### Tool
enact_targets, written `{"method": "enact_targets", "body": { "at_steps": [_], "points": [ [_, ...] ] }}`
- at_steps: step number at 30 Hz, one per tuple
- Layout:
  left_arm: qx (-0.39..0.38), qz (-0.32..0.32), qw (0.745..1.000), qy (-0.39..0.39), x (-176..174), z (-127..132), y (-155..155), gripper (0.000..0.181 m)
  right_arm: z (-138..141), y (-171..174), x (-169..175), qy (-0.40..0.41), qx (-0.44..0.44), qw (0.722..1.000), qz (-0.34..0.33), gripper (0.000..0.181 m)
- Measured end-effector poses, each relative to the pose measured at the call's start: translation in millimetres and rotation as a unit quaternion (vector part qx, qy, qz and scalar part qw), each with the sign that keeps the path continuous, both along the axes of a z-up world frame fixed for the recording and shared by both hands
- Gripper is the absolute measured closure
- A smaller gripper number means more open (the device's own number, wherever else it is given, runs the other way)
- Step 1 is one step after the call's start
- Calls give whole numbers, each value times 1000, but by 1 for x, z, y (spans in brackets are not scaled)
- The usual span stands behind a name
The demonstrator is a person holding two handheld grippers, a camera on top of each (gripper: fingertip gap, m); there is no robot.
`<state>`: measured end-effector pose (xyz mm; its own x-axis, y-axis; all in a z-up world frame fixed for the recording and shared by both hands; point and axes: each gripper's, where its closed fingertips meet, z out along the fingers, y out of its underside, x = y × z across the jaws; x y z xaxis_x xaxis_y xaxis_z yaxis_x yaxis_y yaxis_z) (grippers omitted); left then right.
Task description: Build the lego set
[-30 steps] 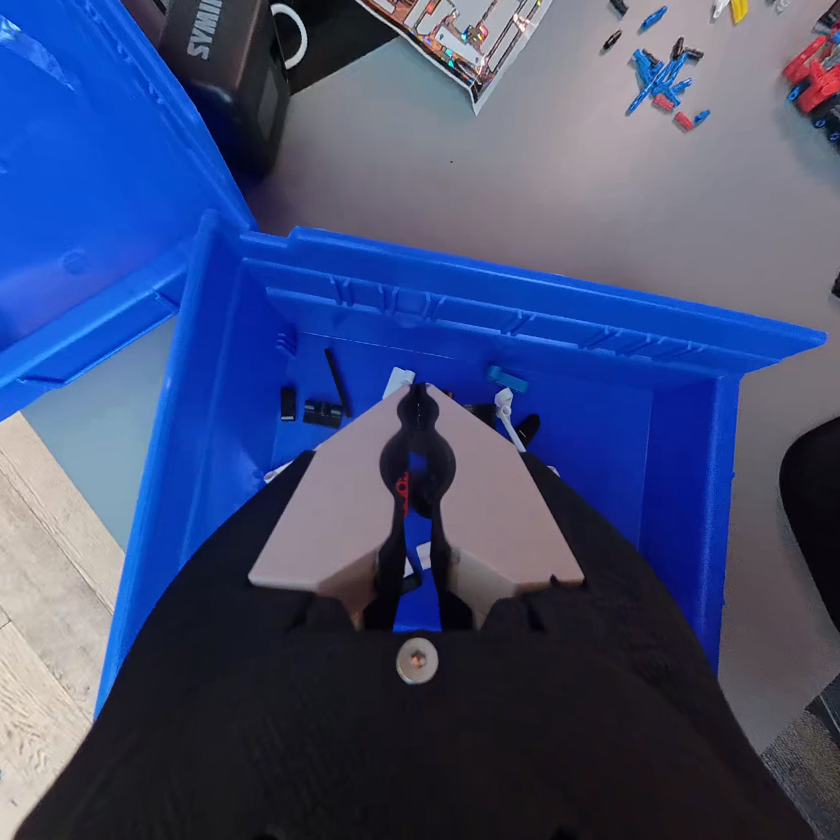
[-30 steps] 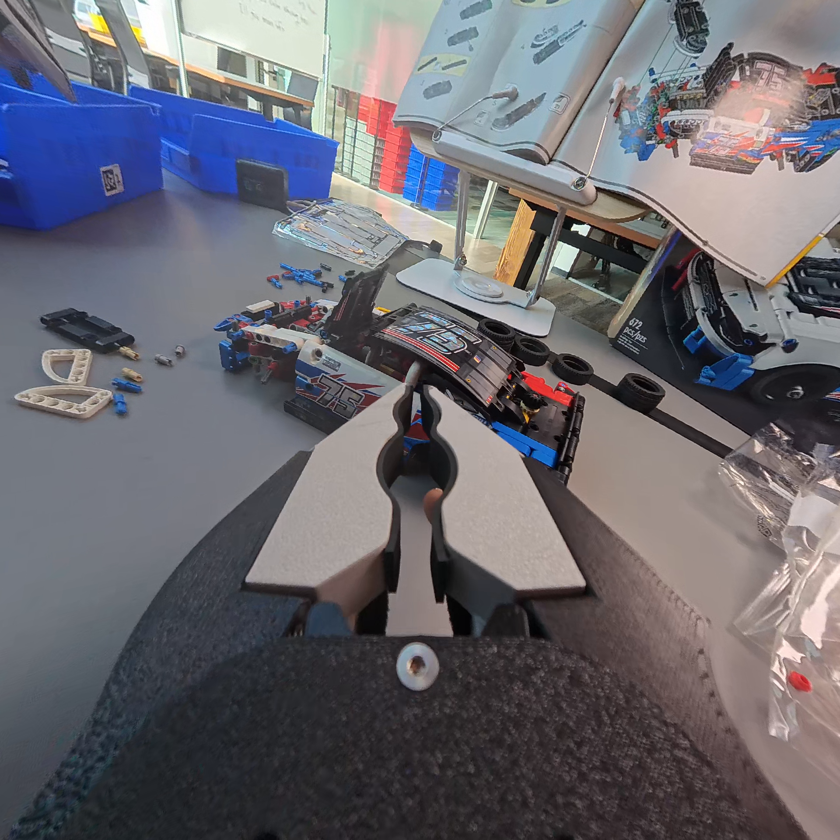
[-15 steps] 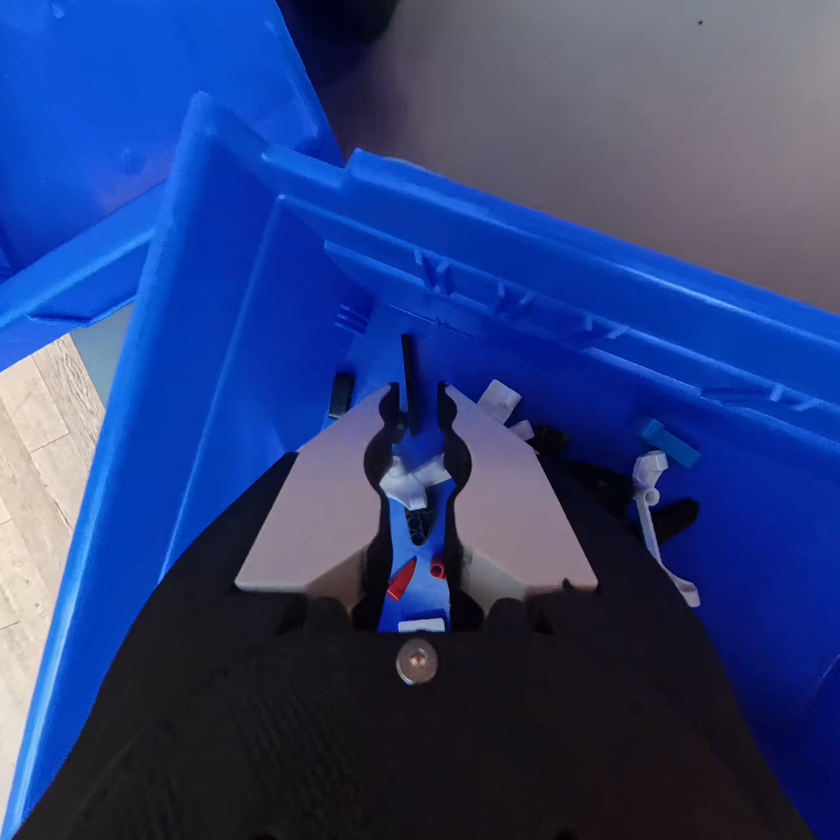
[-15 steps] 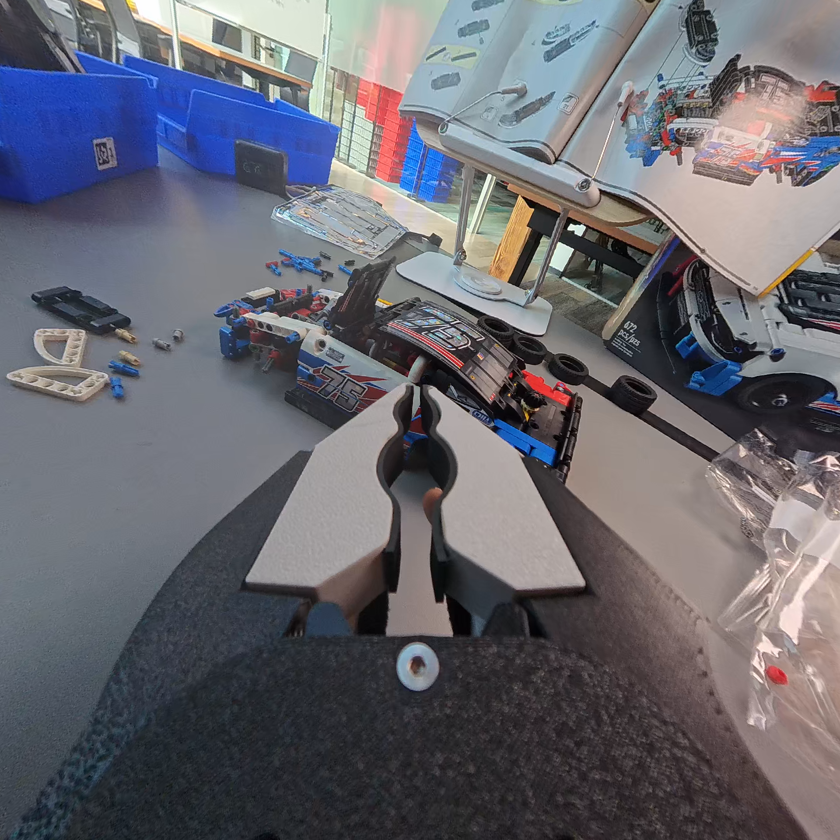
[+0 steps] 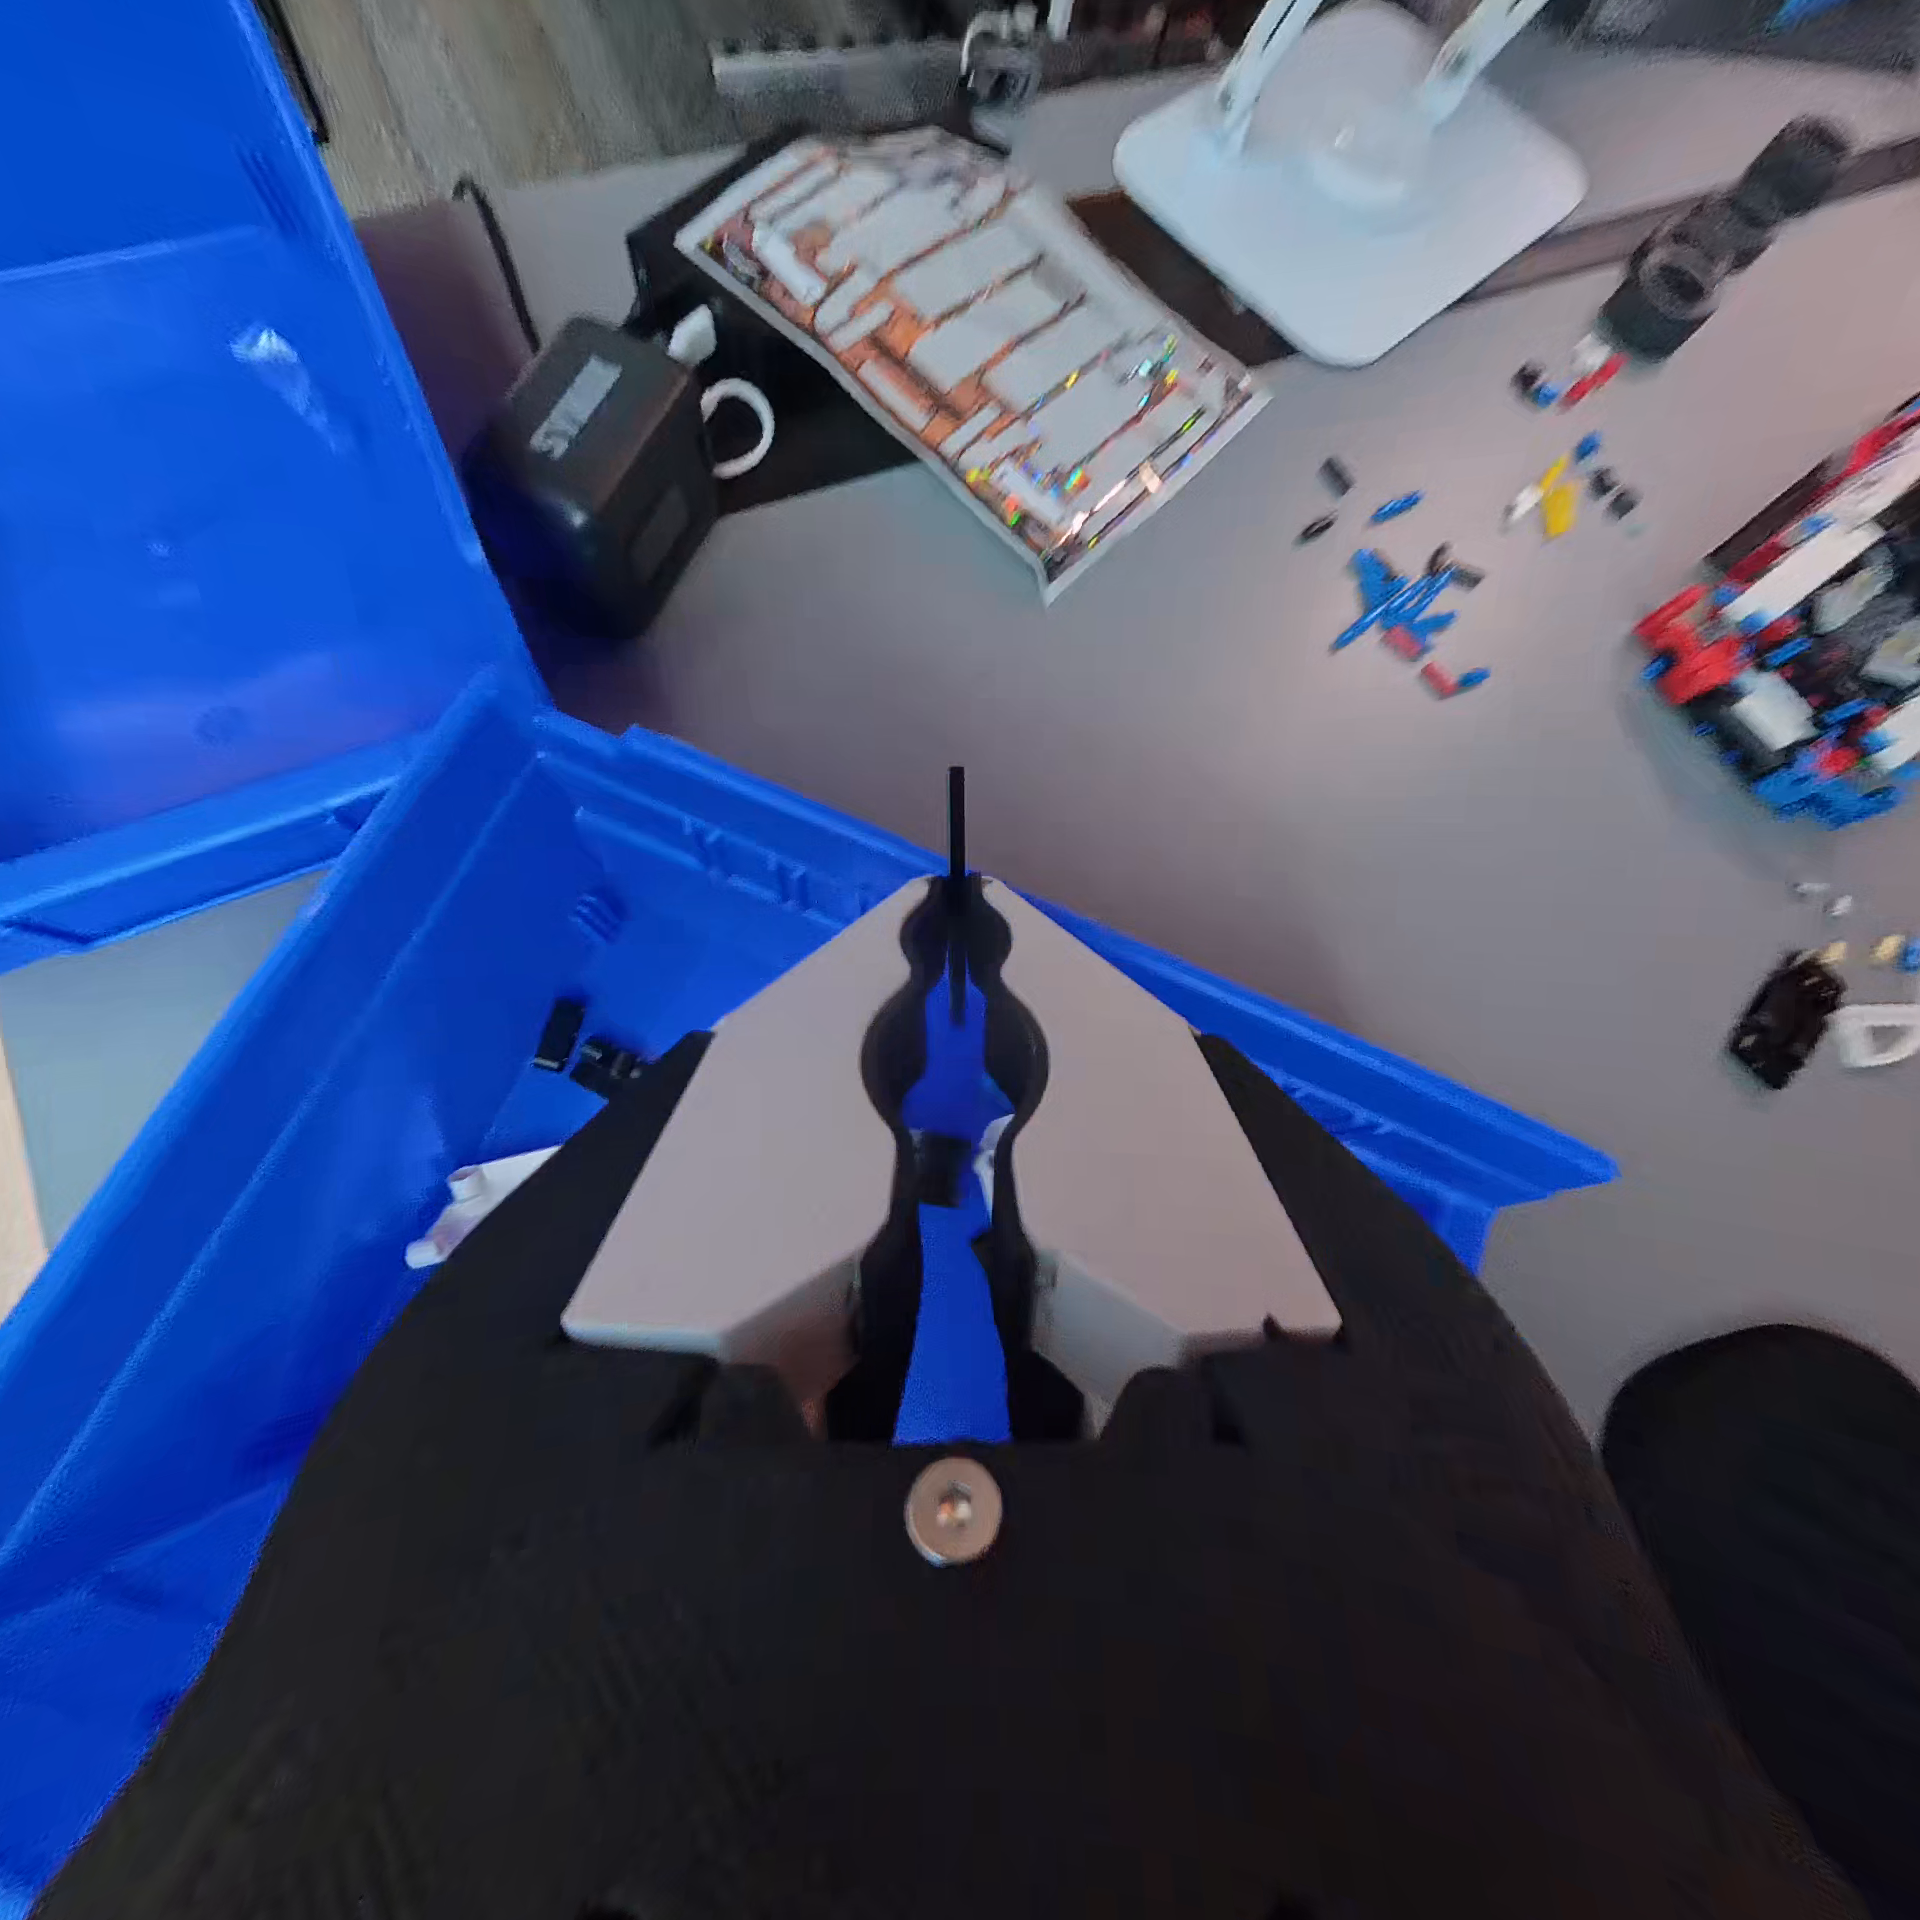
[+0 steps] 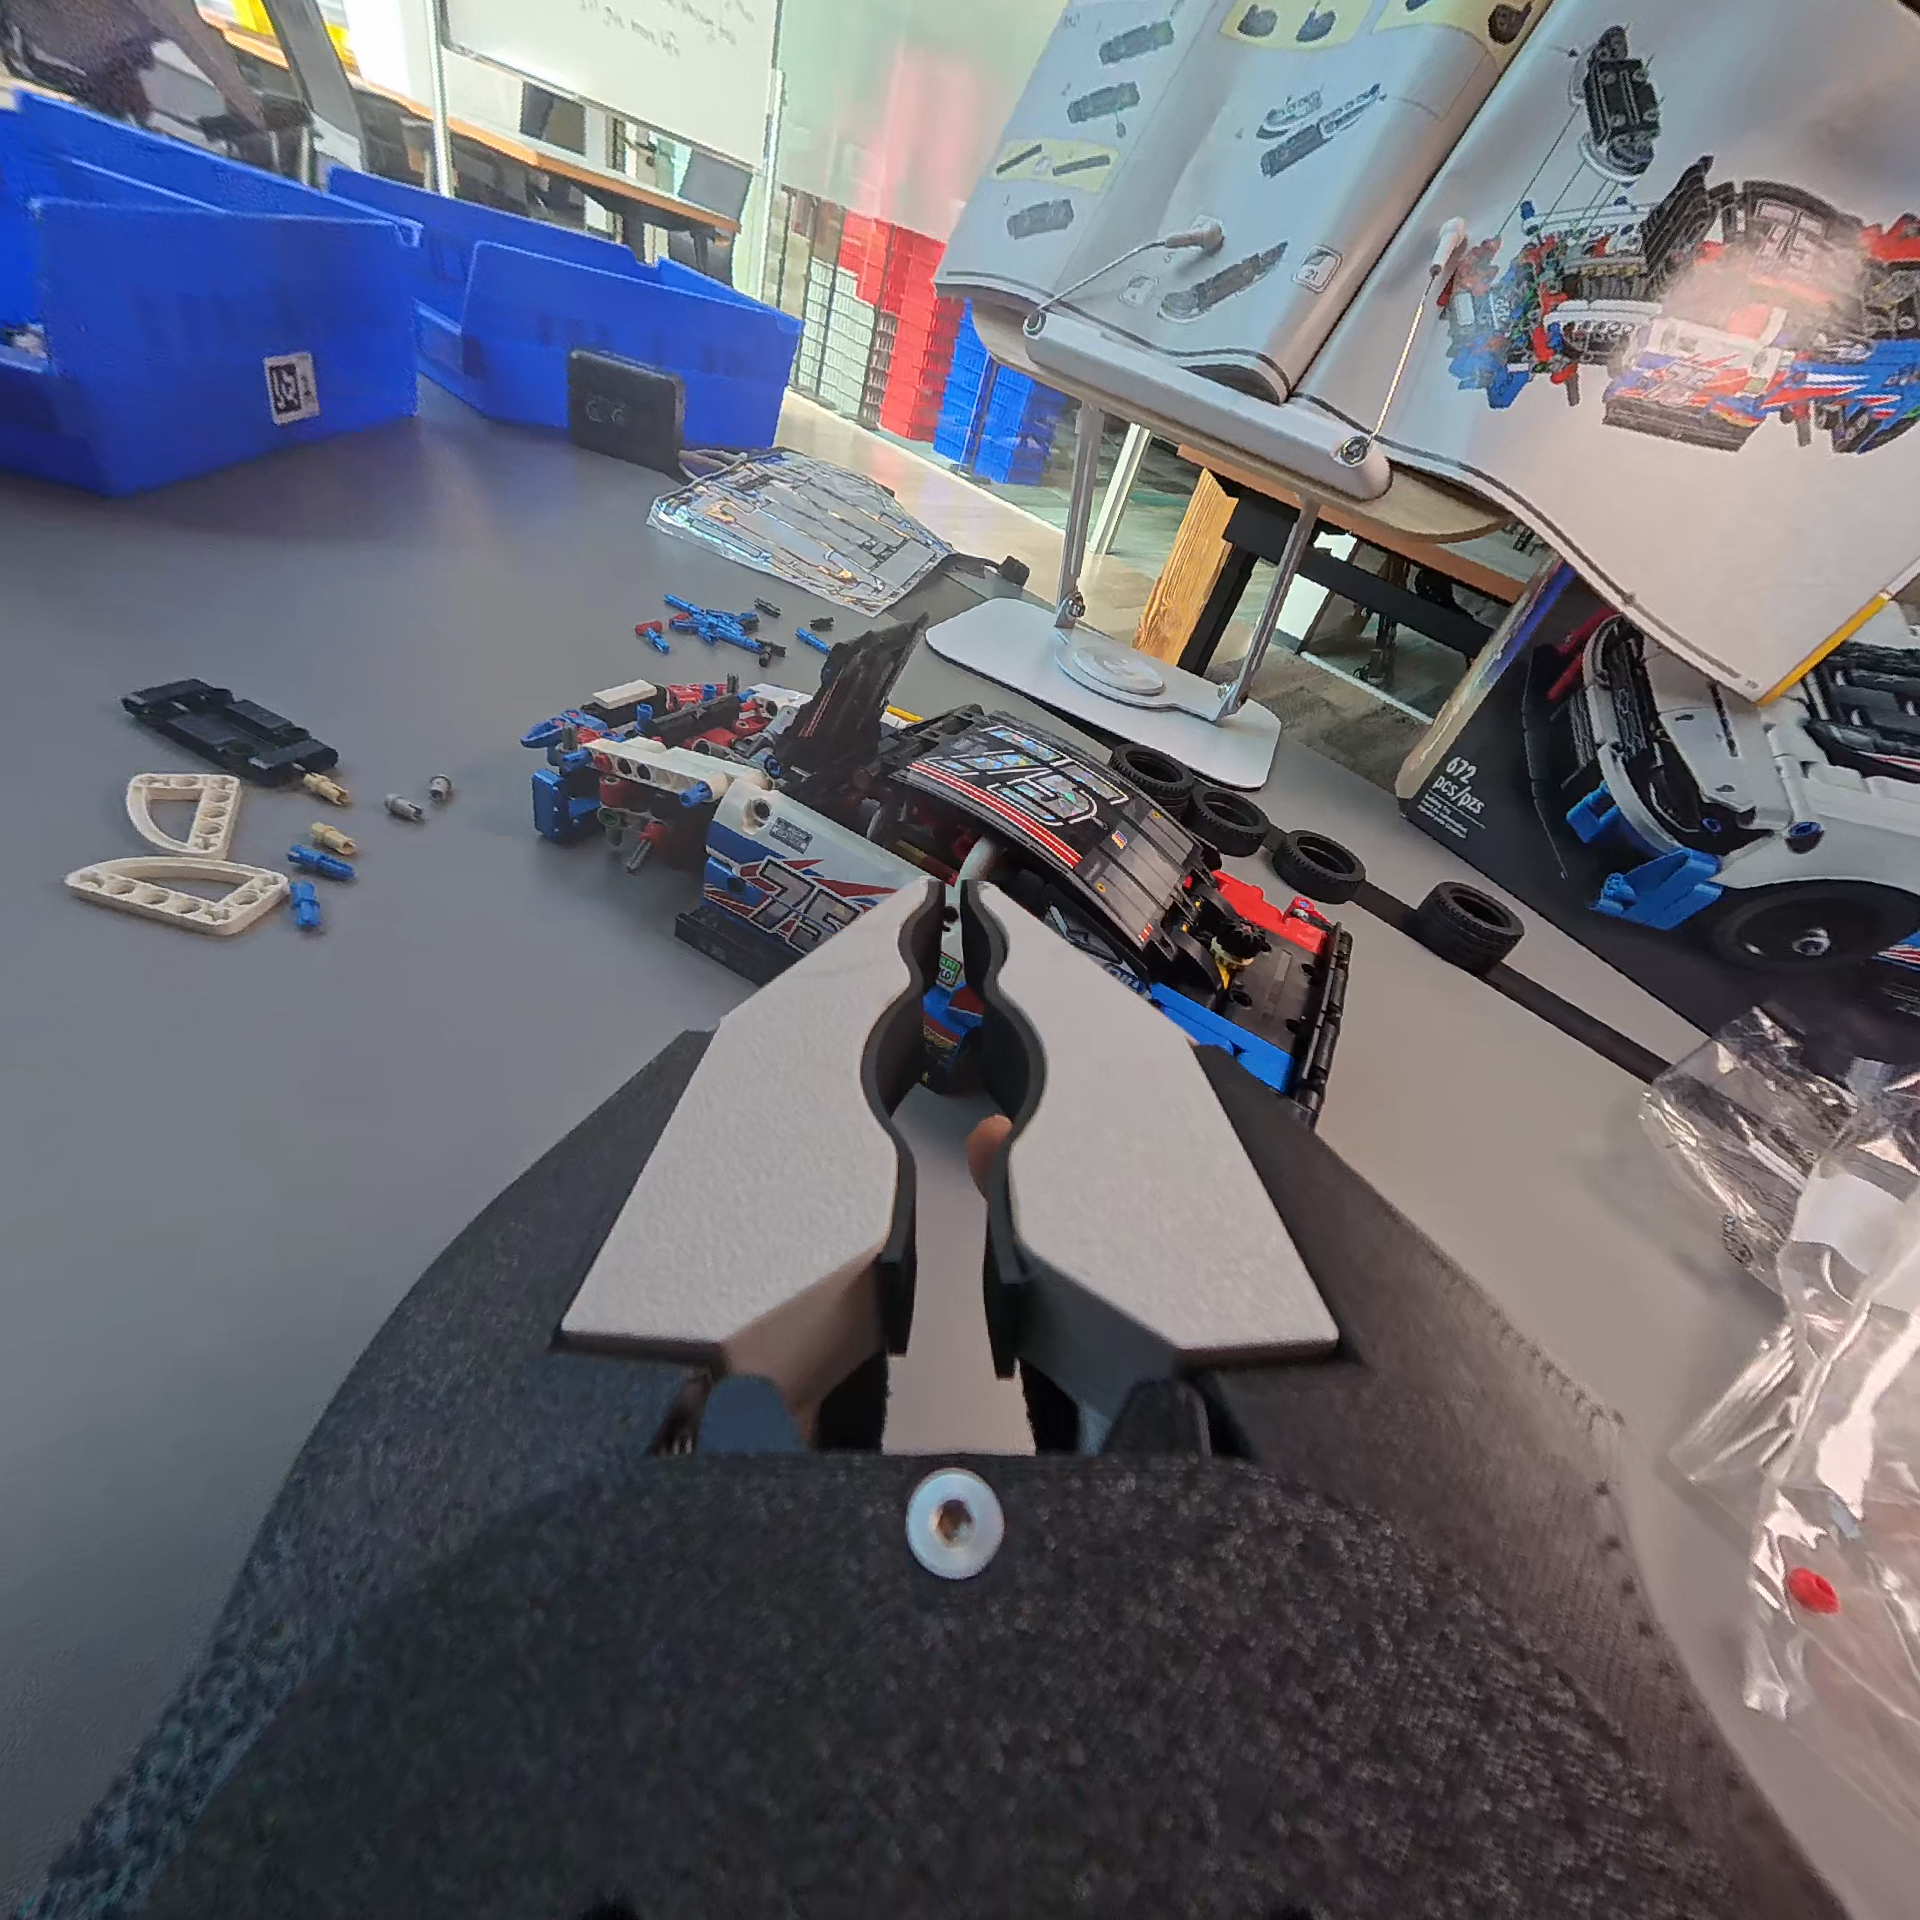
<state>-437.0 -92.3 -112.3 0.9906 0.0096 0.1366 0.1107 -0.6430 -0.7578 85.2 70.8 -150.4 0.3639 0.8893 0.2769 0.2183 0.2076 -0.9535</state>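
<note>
You are holding a thin black plastic axle rod [image 5: 956, 831] pinched in the left tongs [image 5: 956, 883] above the blue plastic bin [image 5: 312, 1091]. The right tongs [image 6: 952, 896], nearly pressed together and empty, are hovering by the half-built racing car [image 6: 935, 821] on the bench; carry the rod there next.

A grey table [image 6: 312, 1091] carries blue bins [image 6: 208, 343], a part-built lego car [image 6: 935, 831], loose tyres [image 6: 1320, 864], white curved beams [image 6: 177, 894], small pins, a book stand base [image 6: 1112, 675], a sticker sheet [image 6: 800, 530], and what look like clear bags [image 6: 1787, 1195].
</note>
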Motion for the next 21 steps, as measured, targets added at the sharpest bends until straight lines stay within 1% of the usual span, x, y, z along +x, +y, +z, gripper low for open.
{"method": "enact_targets", "body": {
  "at_steps": [1,3,5,7,9,11,13,15,18,21],
  "points": [
    [32,-3,999,-7,15,17,0,181,2,-2,-2,3,1,1000,3,181],
    [106,-38,993,-30,57,48,0,181,6,-9,-6,11,-2,1000,12,181],
    [171,-82,979,-75,108,72,1,181,13,-20,-14,30,-16,999,26,180],
    [226,-126,957,-130,162,87,2,181,22,-35,-25,52,-38,997,48,178],
    [276,-151,927,-204,212,94,7,181,33,-51,-38,67,-52,994,66,176],
    [319,-160,888,-289,257,97,16,181,45,-62,-51,71,-55,994,60,174],
    [341,-150,851,-369,294,92,29,181,55,-68,-63,66,-64,995,41,170],
    [346,-132,826,-425,325,83,44,181,69,-78,-75,76,-74,994,41,165],
    [344,-126,808,-461,368,71,60,181,84,-93,-91,79,-72,993,47,161],
    [341,-136,810,-457,398,62,67,181,82,-99,-102,64,-66,995,48,160]
  ]
}}
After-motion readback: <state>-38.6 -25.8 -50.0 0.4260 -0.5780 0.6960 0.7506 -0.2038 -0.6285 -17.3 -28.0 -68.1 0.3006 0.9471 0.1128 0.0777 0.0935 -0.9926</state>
